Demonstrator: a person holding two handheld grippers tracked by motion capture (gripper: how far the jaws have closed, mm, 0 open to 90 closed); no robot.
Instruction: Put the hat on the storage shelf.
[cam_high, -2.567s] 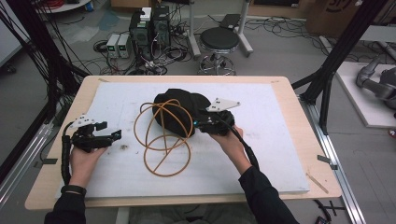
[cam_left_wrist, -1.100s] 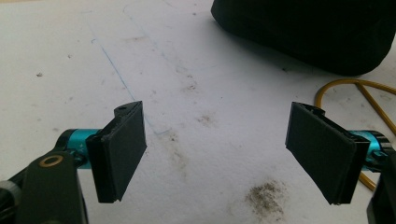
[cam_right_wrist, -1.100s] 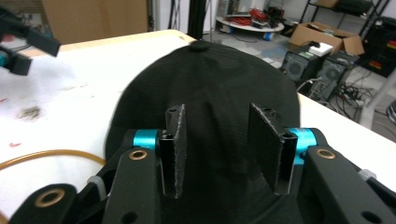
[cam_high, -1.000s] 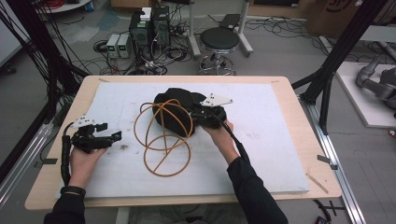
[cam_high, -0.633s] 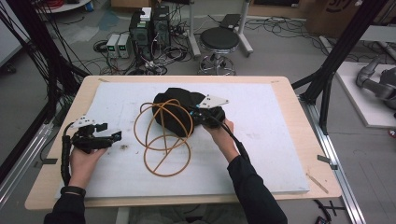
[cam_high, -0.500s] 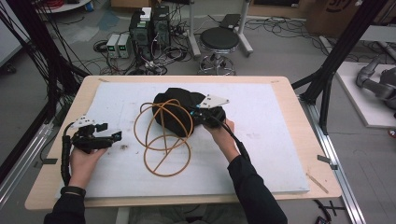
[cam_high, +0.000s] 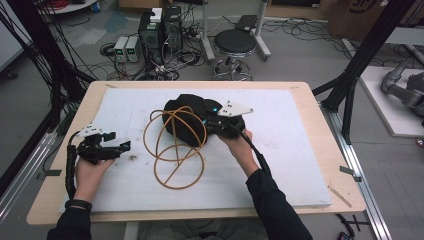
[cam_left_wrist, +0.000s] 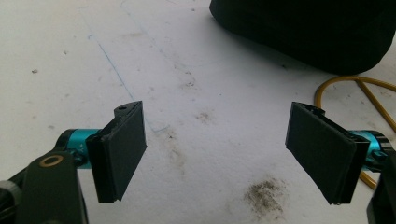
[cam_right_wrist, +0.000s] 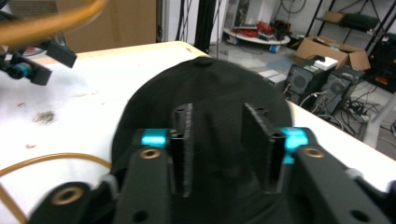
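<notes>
Your right gripper (cam_right_wrist: 218, 154) pinches a fold of the black cap (cam_high: 187, 117) mid-bench, with the orange cord (cam_high: 172, 150) looped over it. Lift and that cord could snag and drag. Left gripper (cam_left_wrist: 224, 161) sits spread wide, empty.

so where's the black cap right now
In the high view the black cap lies at the middle of the white mat, loops of orange tubing draped over its near side. The right gripper is at its right edge, fingers partly closed around cap fabric.
</notes>
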